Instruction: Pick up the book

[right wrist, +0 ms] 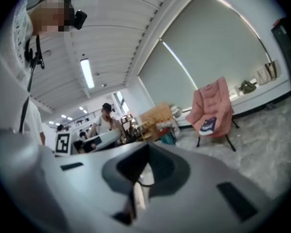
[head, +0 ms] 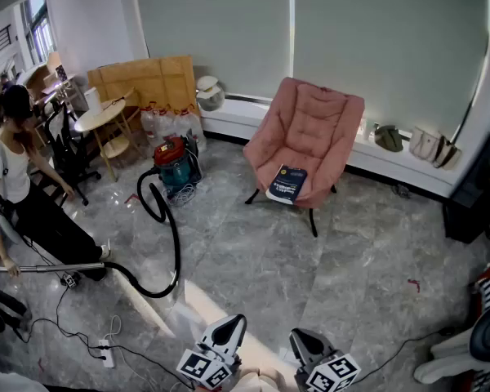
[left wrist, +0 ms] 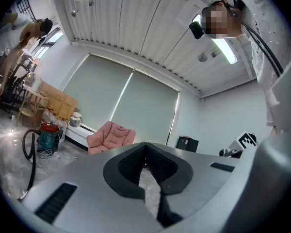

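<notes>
Grey marbled floor (head: 253,260) across the whole room, with pale roller blinds (head: 376,31) along the far wall. Pink padded armchair (head: 310,129) on thin dark legs, set just before the window sill, well apart from both grippers. Flattened cardboard (head: 147,80) leaning against the wall at the far left. Black cabinet (head: 478,190) at the right edge. Person (head: 16,170) in a white top and dark trousers at the left, bent forward, one hand on a metal wand. Black hose (head: 170,243) running from the wand to a red and teal vacuum cleaner (head: 175,163), which stands on the floor left of the armchair. Small round tabletop (head: 100,117) just in front of the cardboard. Dark blue book (head: 288,184) lying flat on the armchair's seat, near the front edge, cover up, its white print too small to read. Left gripper (head: 237,323) and right gripper (head: 299,338) low at the near edge of the head view, side by side, not touching, both aimed towards the armchair. Left gripper jaws closed tip to tip, nothing between them. Right gripper jaws likewise closed and empty. White power strip (head: 106,351) on the floor at the near left, cable attached.
</notes>
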`<state>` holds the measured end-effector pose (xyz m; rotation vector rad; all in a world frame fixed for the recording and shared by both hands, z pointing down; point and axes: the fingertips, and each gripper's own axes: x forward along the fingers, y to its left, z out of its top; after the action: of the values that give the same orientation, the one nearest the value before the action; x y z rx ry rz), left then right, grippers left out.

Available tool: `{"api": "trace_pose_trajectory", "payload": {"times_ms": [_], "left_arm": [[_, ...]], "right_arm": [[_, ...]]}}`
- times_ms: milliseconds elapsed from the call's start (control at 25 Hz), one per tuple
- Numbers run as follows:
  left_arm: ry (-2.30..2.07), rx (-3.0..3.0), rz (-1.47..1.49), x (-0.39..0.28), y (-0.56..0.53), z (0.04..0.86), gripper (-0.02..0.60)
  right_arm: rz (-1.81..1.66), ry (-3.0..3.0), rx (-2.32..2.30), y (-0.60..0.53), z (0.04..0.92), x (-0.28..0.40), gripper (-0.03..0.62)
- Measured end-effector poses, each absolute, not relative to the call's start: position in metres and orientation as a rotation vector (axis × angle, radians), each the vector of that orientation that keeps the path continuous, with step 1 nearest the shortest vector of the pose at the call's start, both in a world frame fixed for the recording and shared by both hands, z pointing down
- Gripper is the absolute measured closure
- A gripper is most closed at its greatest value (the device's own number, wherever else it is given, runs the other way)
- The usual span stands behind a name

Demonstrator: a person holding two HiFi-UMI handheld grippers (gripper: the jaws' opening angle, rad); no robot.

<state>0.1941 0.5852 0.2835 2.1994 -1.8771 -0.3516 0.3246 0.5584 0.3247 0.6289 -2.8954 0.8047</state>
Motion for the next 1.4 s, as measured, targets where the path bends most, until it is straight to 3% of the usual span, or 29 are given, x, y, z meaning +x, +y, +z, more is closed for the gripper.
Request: {"api": "trace_pose_trajectory", "payload": {"times_ms": [840,1400], "left_arm": [[-1.839,2.227,-0.361,0.204,0.531,0.292,0.571],[-1.804,2.286,-0.355,0.127,0.429,0.286,0.571]], "right_arm": [[0.791,-2.927,0.638,0.522,0.323,0.321,0.582],[0.787,-2.925,0.688,0.419,0.320,0.243,0.582]]}}
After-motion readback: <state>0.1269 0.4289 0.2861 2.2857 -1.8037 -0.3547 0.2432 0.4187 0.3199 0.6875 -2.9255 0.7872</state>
